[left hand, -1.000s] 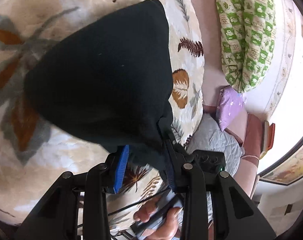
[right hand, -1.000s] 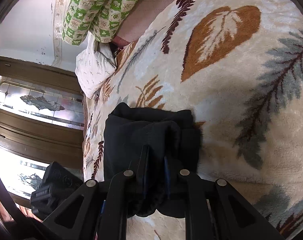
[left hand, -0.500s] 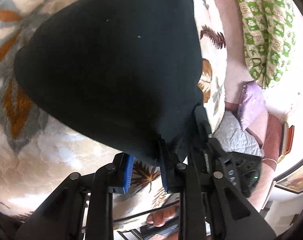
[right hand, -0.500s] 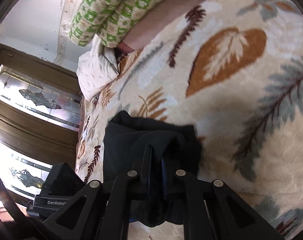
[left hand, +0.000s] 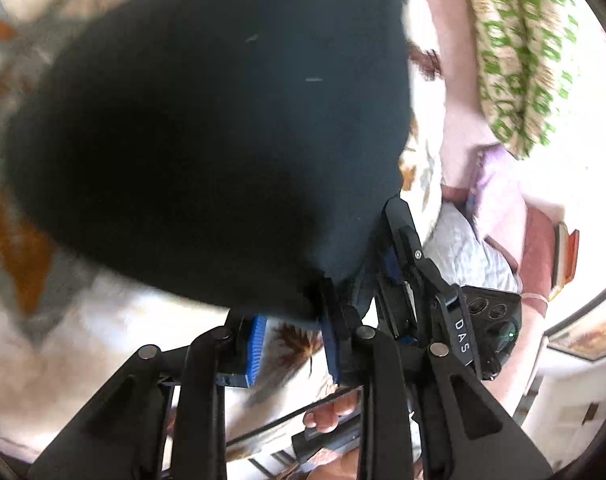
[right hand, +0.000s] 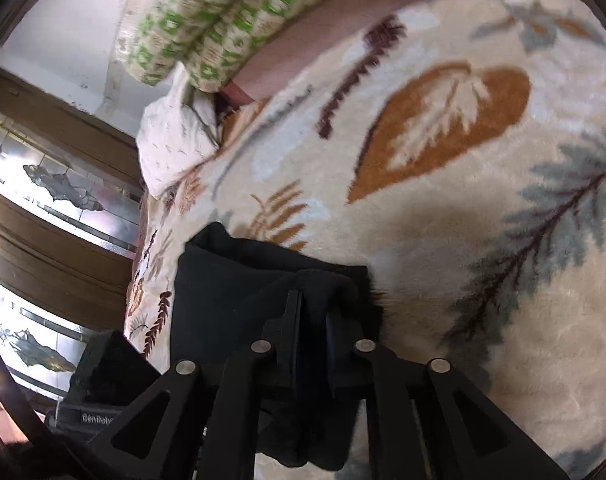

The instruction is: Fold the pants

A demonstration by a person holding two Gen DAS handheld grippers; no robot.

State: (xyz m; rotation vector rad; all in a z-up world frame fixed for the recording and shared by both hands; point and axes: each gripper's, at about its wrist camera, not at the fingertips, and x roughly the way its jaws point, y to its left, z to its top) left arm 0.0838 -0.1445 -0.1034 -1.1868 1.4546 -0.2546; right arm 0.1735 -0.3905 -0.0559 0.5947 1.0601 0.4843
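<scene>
A: Left wrist view. The dark pants (left hand: pixel 207 132) fill most of the frame, bunched and lifted over the leaf-print blanket (left hand: pixel 63 344) on the bed. Some blur.

B: State of the left gripper (left hand: pixel 291 344)?

A: A clear gap shows between its blue pads (left hand: pixel 257 350). The lower edge of the pants hangs at the fingertips and lies against the inner face of the right-hand finger; the left-hand pad is bare. The gap has widened slightly in the last moment. Not clamped, as far as I can see.

B: Right gripper (right hand: pixel 313 320)?

A: Right wrist view: its fingers stand close together with a fold of the pants (right hand: pixel 239 292) pinched between them. The jaws have just been easing apart, yet cloth still sits between the pads. Pads themselves are mostly hidden by fabric.

B: Where do the pants lie?

A: Near the bed's side edge, on the blanket (right hand: pixel 443 168). A green-patterned quilt (right hand: pixel 207 20) and a white pillow (right hand: pixel 175 148) sit at the far end. A person's fingers (left hand: pixel 331 416) show below the left gripper.
</scene>
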